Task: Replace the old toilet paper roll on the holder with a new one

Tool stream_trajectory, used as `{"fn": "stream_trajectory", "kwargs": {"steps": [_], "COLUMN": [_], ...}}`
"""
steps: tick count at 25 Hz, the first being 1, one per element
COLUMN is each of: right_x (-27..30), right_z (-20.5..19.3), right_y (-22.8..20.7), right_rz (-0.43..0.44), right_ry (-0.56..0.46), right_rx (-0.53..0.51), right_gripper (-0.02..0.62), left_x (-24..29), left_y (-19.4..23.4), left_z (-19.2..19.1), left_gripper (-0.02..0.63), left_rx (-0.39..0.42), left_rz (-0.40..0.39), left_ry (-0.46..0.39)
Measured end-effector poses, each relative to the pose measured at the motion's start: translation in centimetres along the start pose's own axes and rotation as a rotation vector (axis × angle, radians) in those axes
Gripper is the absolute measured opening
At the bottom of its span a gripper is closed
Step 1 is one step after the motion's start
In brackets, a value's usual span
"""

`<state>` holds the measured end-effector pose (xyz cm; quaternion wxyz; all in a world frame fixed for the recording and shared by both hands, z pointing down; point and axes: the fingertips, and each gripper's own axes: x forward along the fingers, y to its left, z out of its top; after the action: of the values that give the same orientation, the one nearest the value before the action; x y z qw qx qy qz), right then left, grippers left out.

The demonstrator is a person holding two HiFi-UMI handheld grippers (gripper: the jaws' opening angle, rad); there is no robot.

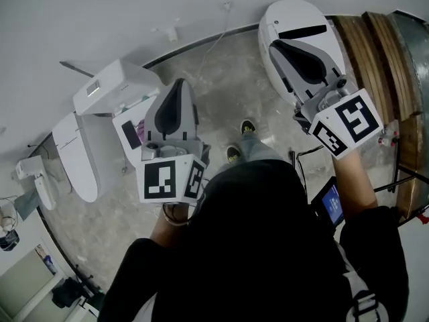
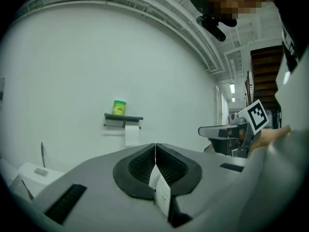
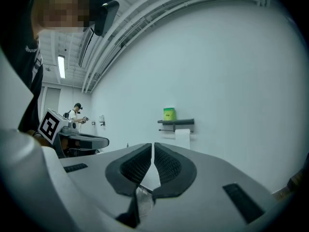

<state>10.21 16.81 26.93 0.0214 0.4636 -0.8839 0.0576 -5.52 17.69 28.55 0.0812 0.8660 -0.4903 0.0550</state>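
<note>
Nearest: left gripper (image 2: 155, 147), fingers pressed together, nothing of the task's between them; a small white slip shows at their root, and I cannot tell what it is.
Right gripper (image 3: 153, 146): fingers likewise pressed together, empty.
Toilet paper roll (image 2: 131, 135): on the holder (image 2: 122, 125) on the far wall, well apart from both grippers, under a shelf carrying a green container (image 2: 119, 107).
Axis: long axis level, along the wall; a loose sheet hangs straight down.
Handling, my judgement: light, soft, easily crushed. I would pinch it gently across the wound body.
New roll: not visible.
</note>
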Motion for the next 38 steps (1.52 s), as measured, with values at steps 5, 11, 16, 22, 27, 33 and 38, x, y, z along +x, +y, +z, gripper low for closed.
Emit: {"fn": "stream_trajectory", "kwargs": {"steps": [5, 11, 16, 22, 27, 33, 38], "right_x": [1.1, 3.4, 4.8, 6.0, 8.8, 12.7, 16.6], "right_z": [-0.3, -0.2, -0.1, 0.3, 0.4, 1.1, 1.7], "right_y": [-4.0, -6.1, -7.7, -8.4, -9.3, -10.1, -9.9], "right_rz": [0.007, 0.013, 0.016, -0.002, -0.011, -0.031, -0.020], "right_ry": [-0.017, -0.013, -0.015, -0.003, 0.001, 0.002, 0.012], "right_rx": [0.054, 0.086, 0.081, 0.081, 0.091, 0.095, 0.089], "right_gripper": [0.028, 0.028, 0.028, 0.028, 0.028, 0.028, 0.028], "left_x": [3.7, 6.0, 7.7, 9.3, 11.8, 14.2, 15.6], "left_y": [-0.2, 1.4, 2.1, 2.8, 5.0, 8.4, 11.9], "left_z": [0.3, 1.3, 1.1, 1.2, 1.7, 2.5, 3.4], "left_gripper": [0.023, 0.023, 0.023, 0.023, 0.023, 0.023, 0.023], "left_rx": [0.009, 0.013, 0.021, 0.013, 0.014, 0.016, 0.001], "left_rz": [0.028, 0.061, 0.062, 0.030, 0.019, 0.007, 0.022], "left_ry": [0.017, 0.043, 0.047, 0.046, 0.039, 0.027, 0.018]}}
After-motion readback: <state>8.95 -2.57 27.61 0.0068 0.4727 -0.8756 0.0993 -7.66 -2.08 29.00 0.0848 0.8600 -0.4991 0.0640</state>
